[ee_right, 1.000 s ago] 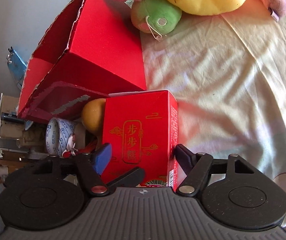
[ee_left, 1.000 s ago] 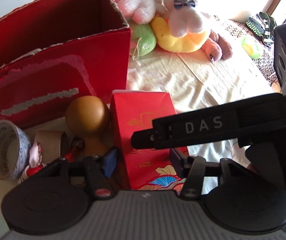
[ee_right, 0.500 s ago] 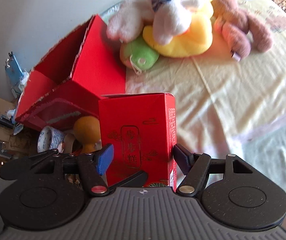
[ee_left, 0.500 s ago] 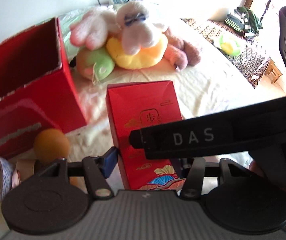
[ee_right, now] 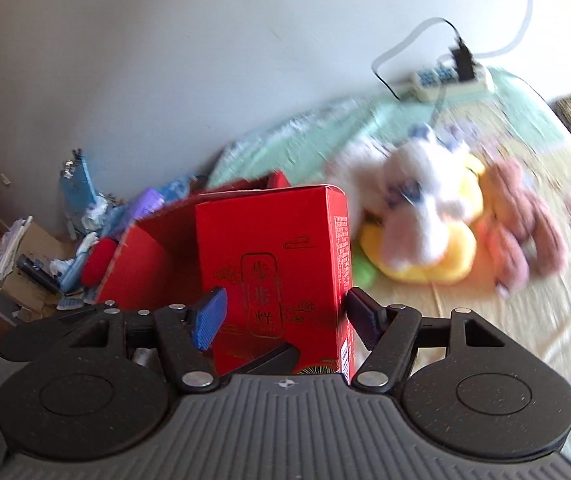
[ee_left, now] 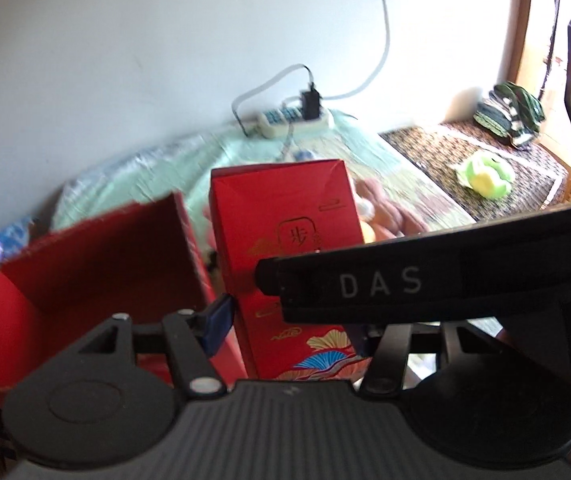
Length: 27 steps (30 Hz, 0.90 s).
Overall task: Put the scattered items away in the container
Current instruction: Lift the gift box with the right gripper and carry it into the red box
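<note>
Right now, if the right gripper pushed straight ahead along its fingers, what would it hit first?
The tall red printed carton already sits between the right gripper fingers. Straight beyond it lies the large open red cardboard box, probably met first; depth is unclear.

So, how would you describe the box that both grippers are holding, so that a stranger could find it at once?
Start from the big open red cardboard container on the bed. Just right of it, the tall red gift box stands upright between the pads of the left gripper and the right gripper. Unlike the plain container, it is closed and carries gold characters and a colourful fan pattern.
</note>
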Each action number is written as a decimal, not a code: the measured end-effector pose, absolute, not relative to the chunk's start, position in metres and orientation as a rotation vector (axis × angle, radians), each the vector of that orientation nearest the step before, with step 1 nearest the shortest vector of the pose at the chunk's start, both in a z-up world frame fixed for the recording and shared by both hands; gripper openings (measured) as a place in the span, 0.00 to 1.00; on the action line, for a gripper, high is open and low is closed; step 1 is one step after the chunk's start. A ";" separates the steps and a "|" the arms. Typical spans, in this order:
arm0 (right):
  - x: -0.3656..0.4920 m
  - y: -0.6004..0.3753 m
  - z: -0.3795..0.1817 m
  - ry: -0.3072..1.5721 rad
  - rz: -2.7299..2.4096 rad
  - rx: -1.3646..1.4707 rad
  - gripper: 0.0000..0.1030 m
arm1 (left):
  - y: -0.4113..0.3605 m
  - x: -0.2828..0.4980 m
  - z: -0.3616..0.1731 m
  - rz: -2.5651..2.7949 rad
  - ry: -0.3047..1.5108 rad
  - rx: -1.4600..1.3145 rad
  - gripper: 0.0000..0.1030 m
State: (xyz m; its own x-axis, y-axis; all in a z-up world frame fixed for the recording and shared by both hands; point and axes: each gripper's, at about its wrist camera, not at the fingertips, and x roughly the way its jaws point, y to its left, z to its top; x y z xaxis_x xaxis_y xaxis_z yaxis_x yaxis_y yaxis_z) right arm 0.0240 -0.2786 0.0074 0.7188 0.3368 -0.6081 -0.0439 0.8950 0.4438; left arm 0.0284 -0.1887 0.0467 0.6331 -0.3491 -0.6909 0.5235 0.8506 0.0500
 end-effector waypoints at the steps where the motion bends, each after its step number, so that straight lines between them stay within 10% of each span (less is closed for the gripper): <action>1: 0.032 -0.276 0.011 0.732 0.233 0.408 0.67 | -0.183 0.036 0.050 -0.486 0.722 0.258 0.55; 27: 0.226 -0.124 -0.079 1.279 0.286 0.461 0.58 | -0.014 0.214 -0.060 -0.302 1.101 0.159 0.62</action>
